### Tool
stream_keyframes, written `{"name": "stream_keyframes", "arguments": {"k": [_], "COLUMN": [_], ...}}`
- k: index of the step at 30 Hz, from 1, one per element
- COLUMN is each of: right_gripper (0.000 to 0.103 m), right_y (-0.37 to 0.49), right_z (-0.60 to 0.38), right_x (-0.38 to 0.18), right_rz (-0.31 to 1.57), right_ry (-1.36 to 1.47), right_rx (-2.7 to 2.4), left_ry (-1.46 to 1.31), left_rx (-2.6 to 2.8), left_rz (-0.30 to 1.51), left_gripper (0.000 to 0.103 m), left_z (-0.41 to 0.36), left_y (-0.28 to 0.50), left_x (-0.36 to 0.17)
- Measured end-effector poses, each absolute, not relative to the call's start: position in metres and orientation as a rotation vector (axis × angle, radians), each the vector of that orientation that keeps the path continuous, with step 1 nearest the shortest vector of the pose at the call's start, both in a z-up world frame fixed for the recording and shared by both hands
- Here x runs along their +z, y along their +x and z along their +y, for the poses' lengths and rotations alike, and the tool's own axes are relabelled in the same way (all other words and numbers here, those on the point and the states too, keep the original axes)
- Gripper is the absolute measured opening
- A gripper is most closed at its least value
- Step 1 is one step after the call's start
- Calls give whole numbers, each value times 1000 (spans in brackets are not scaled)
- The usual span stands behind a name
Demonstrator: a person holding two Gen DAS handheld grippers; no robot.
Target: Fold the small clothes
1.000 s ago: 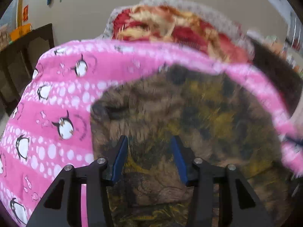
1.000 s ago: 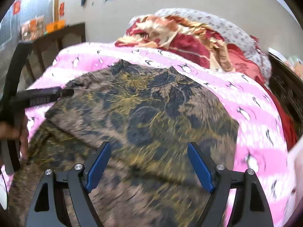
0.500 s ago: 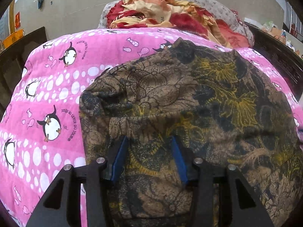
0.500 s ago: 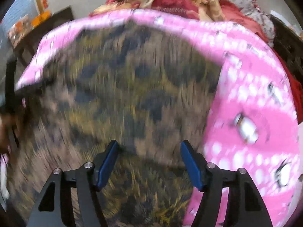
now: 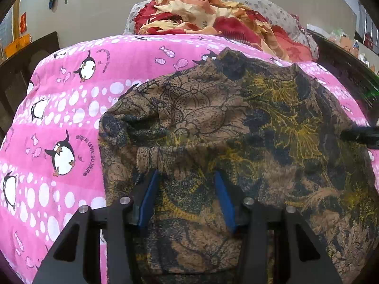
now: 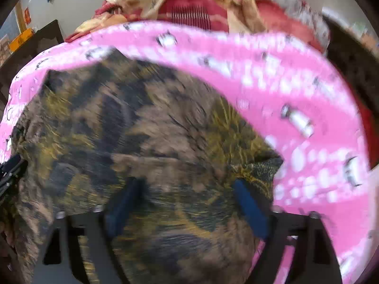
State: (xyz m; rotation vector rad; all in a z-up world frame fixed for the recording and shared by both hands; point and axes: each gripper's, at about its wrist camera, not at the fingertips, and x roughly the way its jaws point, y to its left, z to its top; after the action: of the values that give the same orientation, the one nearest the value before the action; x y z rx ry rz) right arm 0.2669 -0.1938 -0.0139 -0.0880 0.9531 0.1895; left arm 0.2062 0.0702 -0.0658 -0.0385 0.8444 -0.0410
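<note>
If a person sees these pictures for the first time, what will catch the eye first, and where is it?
The eye falls first on the bright pink penguin blanket, which covers the bed from the left side to the far edge. On it lies a brown shirt with black and yellow flowers, filling the middle and right of the left wrist view. Behind, against the wall, sits a crumpled red and cream cloth pile.

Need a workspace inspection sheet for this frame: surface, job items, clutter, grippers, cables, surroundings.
Surface: pink penguin-print blanket over a bed.
Job's things: brown-and-gold patterned garment spread on the blanket, left sleeve bunched.
Clutter: red and cream bedding pile at the far end.
Grippers: left gripper jaws apart over the garment's fabric; right gripper open above the garment, jaws just been opening, view blurred.
Cables: nothing seen.
Surroundings: beige wall with papers, dark wooden furniture on the left.
</note>
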Motion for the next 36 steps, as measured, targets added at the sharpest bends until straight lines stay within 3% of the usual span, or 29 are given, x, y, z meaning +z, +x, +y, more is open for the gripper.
{"name": "stream_keyframes", "arguments": {"k": [4, 7, 9, 12, 14, 17, 20, 22, 27, 31, 33, 36], "right_gripper": [83, 86, 103, 101, 91, 91, 94, 97, 96, 98, 100, 103], "right_y": [256, 268, 265, 265, 251, 211, 189, 177, 174, 157, 160, 152], "right_z": [-138, -99, -90, -98, -105, -119, -128, -129, -130, -146, -155, -160], "right_x": [1, -43, -60, -52, -33, -22, -50, -64, -39, -33, -54, -57], "right_rz": [904, 1002, 945, 989, 957, 931, 1021, 962, 992, 957, 1024, 959], "right_ry": [-1, -91, -181, -104, -109, -99, -65, -90, -102, -101, -88, -95], "right_rx": [328, 278, 203, 185, 194, 232, 270, 286, 257, 200, 187, 179], "left_ry": [-37, -34, -30, -29, -36, -34, -34, -30, -6, -67, -86, -41], "left_rx": [-40, -38, -36, -35, -38, -38, -38, -37, -36, -45, -57, -35], "left_rz": [844, 844, 846, 845, 845, 844, 844, 845, 879, 821, 861, 895], "left_gripper": [48, 48, 48, 48, 48, 48, 48, 48, 50, 60, 61, 63], "left_z": [70, 71, 70, 70, 70, 71, 71, 70, 70, 67, 60, 47], "left_y": [206, 207, 206, 206, 206, 207, 207, 207, 202, 169, 161, 159], "left_x": [-66, -66, -66, -66, -66, -66, -66, -66, -54, -28, -34, -57]}}
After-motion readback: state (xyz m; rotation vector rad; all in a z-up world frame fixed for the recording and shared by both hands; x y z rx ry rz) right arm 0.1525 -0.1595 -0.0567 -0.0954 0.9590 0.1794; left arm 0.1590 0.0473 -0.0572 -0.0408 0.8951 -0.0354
